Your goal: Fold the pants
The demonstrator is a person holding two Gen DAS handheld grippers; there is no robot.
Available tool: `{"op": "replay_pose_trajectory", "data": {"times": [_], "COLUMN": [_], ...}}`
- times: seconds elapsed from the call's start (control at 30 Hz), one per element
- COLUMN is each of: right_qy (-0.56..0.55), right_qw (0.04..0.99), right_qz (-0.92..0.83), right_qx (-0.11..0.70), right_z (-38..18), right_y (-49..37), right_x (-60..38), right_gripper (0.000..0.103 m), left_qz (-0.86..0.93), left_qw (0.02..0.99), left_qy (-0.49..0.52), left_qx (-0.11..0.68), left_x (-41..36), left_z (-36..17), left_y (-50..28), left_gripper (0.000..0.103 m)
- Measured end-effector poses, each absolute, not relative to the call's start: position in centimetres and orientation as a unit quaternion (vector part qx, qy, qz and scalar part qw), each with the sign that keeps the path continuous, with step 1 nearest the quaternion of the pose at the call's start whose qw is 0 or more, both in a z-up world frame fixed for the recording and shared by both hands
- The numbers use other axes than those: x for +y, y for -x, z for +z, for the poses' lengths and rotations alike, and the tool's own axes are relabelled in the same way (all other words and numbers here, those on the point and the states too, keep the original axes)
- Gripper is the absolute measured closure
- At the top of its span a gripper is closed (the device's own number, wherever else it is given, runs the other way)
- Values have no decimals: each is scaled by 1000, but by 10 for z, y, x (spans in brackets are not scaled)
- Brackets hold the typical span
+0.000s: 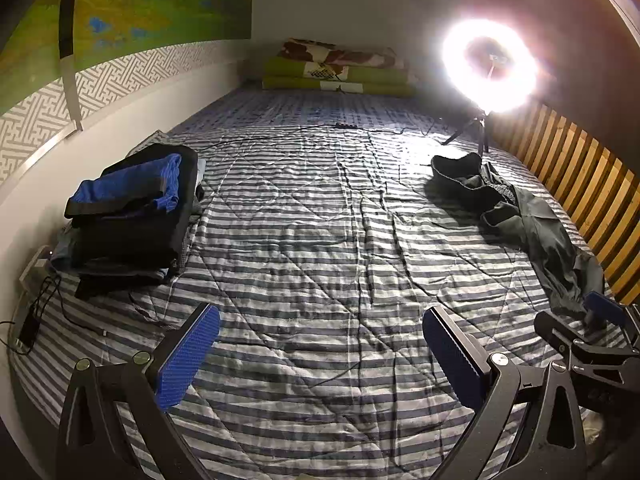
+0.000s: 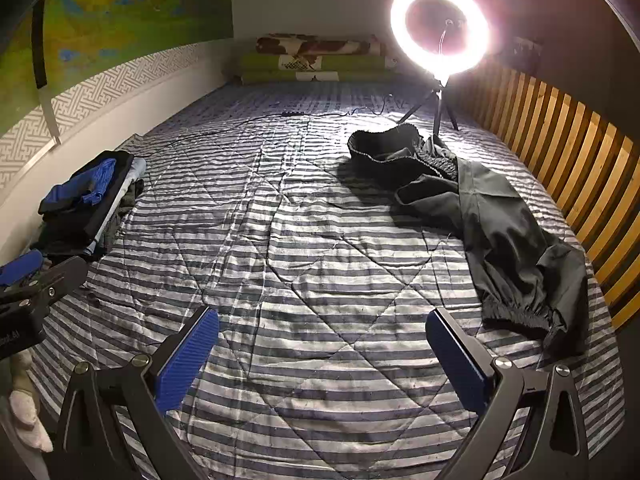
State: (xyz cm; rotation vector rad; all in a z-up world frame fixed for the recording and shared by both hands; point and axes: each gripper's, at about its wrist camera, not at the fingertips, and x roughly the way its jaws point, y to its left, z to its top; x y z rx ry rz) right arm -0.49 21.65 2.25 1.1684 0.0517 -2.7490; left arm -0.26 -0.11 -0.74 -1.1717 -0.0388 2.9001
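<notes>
Dark grey pants (image 2: 492, 216) lie crumpled along the bed's right side, waistband toward the ring light and elastic cuffs nearest me; the left wrist view shows these pants (image 1: 528, 220) at far right. My left gripper (image 1: 320, 352) hovers open over bare striped quilt at the foot of the bed, nothing between its blue pads. My right gripper (image 2: 322, 354) is open as well, its right finger (image 2: 456, 356) just short of the nearest cuff. The right gripper (image 1: 576, 320) also shows at the left view's right edge, close to the cuff.
A stack of folded clothes (image 1: 132, 216) with a blue piece on top sits at the left against the wall. A lit ring light (image 2: 440, 28) on a tripod stands at the back right, its cable (image 1: 280, 134) crossing the quilt. A wooden slat rail (image 2: 580, 152) borders the right. Pillows (image 1: 340, 72) lie at the head.
</notes>
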Motion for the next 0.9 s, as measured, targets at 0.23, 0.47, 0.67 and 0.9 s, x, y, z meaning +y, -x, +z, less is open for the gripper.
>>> {"op": "replay_pose_trajectory", "data": {"times": [0.23, 0.47, 0.67, 0.9], "right_qy": [-376, -374, -376, -373], "right_qw": [70, 66, 81, 80], "right_qz": [-924, -925, -923, -924], "right_qx": [14, 27, 18, 10], "right_z": [31, 31, 30, 33], "right_y": [4, 3, 3, 3], "right_x": [216, 213, 213, 215], "right_gripper": [1, 1, 1, 1], "left_qz": [928, 925, 925, 925], "left_qw": [9, 11, 8, 7], "left_qy": [373, 380, 380, 380], "left_qx": [-11, -17, -17, -11], "left_x": [4, 2, 6, 7], "left_z": [-7, -11, -13, -15], "left_y": [4, 8, 9, 8], "left_gripper": [0, 0, 0, 0]}}
